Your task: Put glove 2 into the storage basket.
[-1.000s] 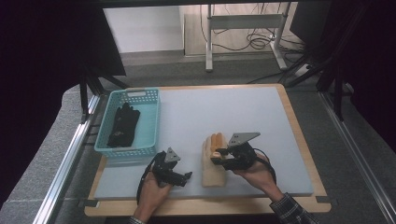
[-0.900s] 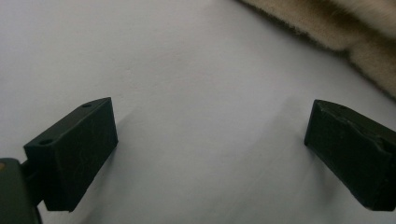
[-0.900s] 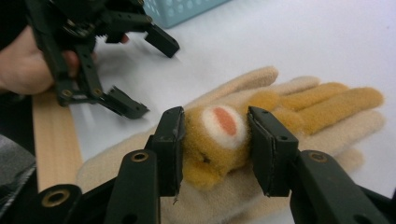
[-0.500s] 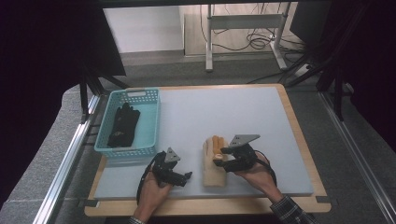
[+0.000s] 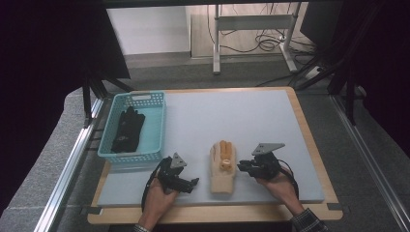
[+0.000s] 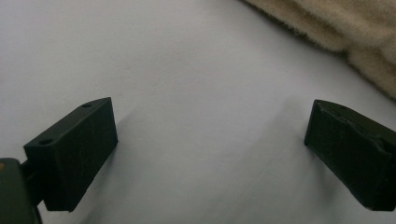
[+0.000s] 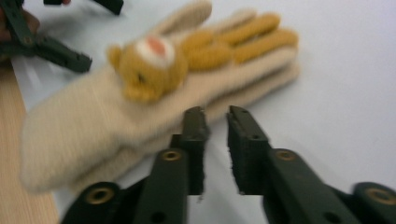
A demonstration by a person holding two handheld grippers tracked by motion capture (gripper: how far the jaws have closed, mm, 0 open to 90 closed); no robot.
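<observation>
Glove [image 5: 223,166], cream knit with an orange bear figure on its back, lies flat on the grey mat [image 5: 241,121], lower centre of the high view, fingers pointing up-frame.

Left to right, high view:
- Basket [image 5: 159,130], blue plastic, left-centre of frame, at the mat's left edge. Contents: one black glove [image 5: 126,129], lying lengthwise.
- Left gripper [image 5: 191,184], lower left of centre, held by left hand [image 5: 157,200], just left of the cream glove's cuff, apart from it. Left gripper view: jaws spread wide over bare mat; cream knit at upper right corner, no contact.
- Cream glove between the two grippers.
- Right gripper [image 5: 241,166], lower right of centre, held by right hand [image 5: 280,188], tips just beside the glove's right edge. Right gripper view: jaws nearly together with a narrow gap, nothing between them; tips at the glove's near edge, contact cannot be told (frame blurred).
- Wooden board [image 5: 309,130] rims the mat.
</observation>
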